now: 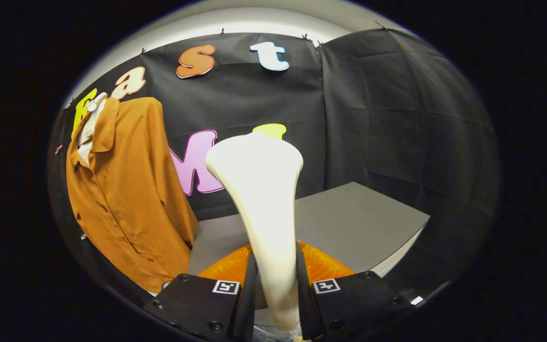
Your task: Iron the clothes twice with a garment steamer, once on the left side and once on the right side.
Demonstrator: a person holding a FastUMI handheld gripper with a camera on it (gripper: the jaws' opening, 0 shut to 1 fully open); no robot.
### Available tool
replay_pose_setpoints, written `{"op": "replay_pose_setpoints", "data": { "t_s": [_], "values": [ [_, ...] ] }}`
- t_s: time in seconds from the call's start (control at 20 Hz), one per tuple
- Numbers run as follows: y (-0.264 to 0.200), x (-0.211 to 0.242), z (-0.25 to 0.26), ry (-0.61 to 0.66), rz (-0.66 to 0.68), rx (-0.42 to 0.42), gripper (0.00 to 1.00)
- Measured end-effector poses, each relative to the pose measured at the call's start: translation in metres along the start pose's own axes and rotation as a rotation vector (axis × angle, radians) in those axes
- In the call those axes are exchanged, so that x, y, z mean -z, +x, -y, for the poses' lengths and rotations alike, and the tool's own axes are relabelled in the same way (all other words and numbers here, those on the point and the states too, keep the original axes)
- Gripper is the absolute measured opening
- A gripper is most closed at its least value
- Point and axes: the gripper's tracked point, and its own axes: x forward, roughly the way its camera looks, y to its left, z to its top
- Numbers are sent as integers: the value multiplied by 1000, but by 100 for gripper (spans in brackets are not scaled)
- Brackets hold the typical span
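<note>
The white garment steamer is clamped between both fingers of the claw. Left of the steamer, an orange shirt hangs; behind it lies the grey surface.

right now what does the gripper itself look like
The gripper has two black blocky halves with small round screws. Each carries a white square tag with a black pattern on top near its inner edge. Its fingers are thin, dark blades, backed by glossy orange pieces just behind them. No cables or sleeves are in sight.

Hand-held gripper clamped, fingers upright
</note>
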Motion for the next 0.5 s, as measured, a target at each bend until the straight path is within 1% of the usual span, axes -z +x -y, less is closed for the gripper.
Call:
{"op": "replay_pose_setpoints", "data": {
  "t_s": [0.25,0.4,0.5],
  "values": [
    [-32,7,-91,-28,32,-74,41],
    [-40,12,-146,-39,36,-141,41],
    [-41,13,-177,-45,37,-169,41]
  ]
}}
